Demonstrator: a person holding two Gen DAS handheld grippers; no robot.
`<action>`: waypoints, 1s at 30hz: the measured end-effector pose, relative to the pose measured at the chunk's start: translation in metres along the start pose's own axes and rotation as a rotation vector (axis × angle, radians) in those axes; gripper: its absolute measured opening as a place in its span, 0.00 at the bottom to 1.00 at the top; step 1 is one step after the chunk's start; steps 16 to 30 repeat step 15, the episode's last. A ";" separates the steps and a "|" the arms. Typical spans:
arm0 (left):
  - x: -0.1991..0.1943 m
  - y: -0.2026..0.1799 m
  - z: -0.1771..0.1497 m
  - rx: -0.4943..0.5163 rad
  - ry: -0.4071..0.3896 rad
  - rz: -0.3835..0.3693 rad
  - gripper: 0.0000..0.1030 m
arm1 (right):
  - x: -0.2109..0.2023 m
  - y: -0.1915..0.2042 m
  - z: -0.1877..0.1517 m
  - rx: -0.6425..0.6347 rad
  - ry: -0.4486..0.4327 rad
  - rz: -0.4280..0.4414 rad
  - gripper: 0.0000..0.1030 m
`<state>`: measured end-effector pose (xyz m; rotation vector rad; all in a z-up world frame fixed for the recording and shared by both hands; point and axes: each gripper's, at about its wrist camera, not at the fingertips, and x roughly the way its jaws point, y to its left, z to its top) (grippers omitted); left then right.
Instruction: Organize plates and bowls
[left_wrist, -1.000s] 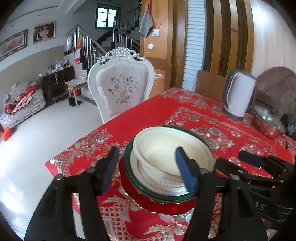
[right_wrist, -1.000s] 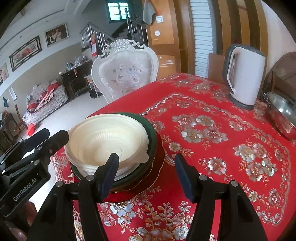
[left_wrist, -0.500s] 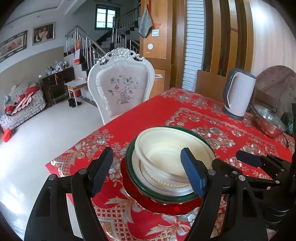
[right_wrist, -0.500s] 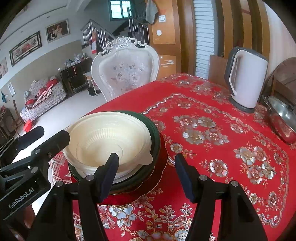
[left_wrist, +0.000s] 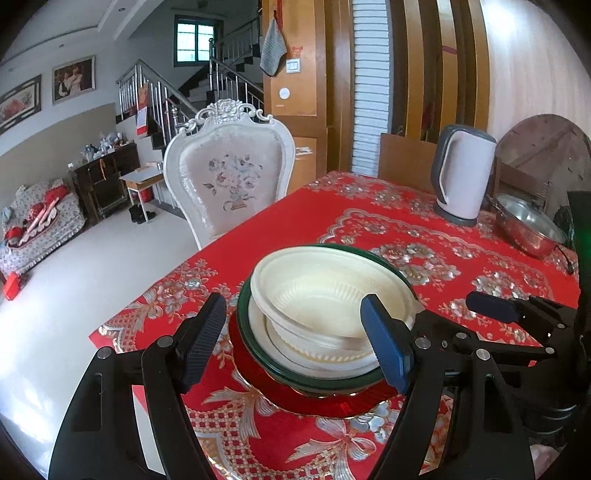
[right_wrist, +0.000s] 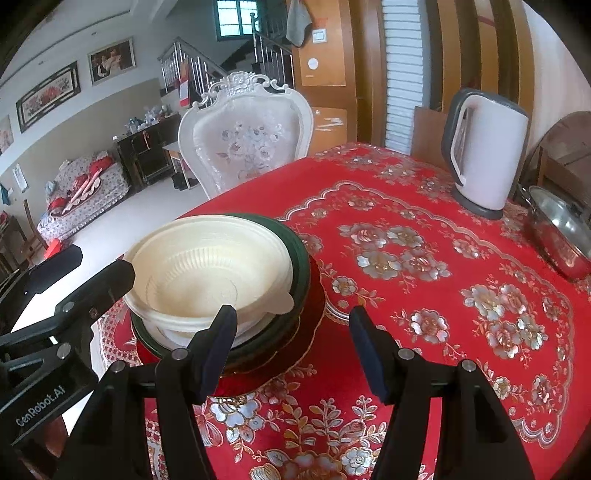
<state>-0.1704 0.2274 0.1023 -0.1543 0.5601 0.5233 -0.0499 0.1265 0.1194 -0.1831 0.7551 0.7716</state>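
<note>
The counter (left_wrist: 388, 229), covered by a red floral cloth, carries everything relevant to the task. A white upholstered chair (left_wrist: 231, 181) stands at its far edge. A white electric kettle (left_wrist: 463, 173) and a steel pot (left_wrist: 528, 229) sit toward the far right, well apart from the working area, so they do not obstruct either approach.

The stack stands near the counter's near-left corner and is ordered by diameter, widest at the bottom, which keeps it stable:
- red plate (left_wrist: 317, 400), flat on the cloth
- green-rimmed plate (right_wrist: 301, 258), resting on the red plate
- shallow cream dish (left_wrist: 321, 360), lying inside the green rim
- cream bowl (left_wrist: 332, 284), uppermost and tilted, one side of its rim higher than the other (it does not appear fully nested)

The left gripper (left_wrist: 295, 343) is released: its jaws stand wide, one on either side of the stack's near edge, pads touching nothing. The right gripper (right_wrist: 291, 349) is likewise released and holds nothing; its jaws hang over the stack's near-right edge and the bare cloth beside it, angled downward.

Judgement: with all pieces already gathered into one pile and both grippers free, the sorting is largely complete. The remaining correction is probably to seat the tilted bowl level, since an unseated top piece could slide if the stack is later moved
</note>
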 end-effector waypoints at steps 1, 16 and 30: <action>0.000 0.000 0.000 0.000 0.003 -0.004 0.74 | 0.000 0.000 -0.001 0.001 0.003 -0.001 0.62; 0.001 -0.006 -0.004 0.014 -0.008 -0.009 0.74 | 0.000 0.001 -0.008 -0.001 0.021 0.001 0.62; 0.001 -0.006 -0.004 0.014 -0.008 -0.009 0.74 | 0.000 0.001 -0.008 -0.001 0.021 0.001 0.62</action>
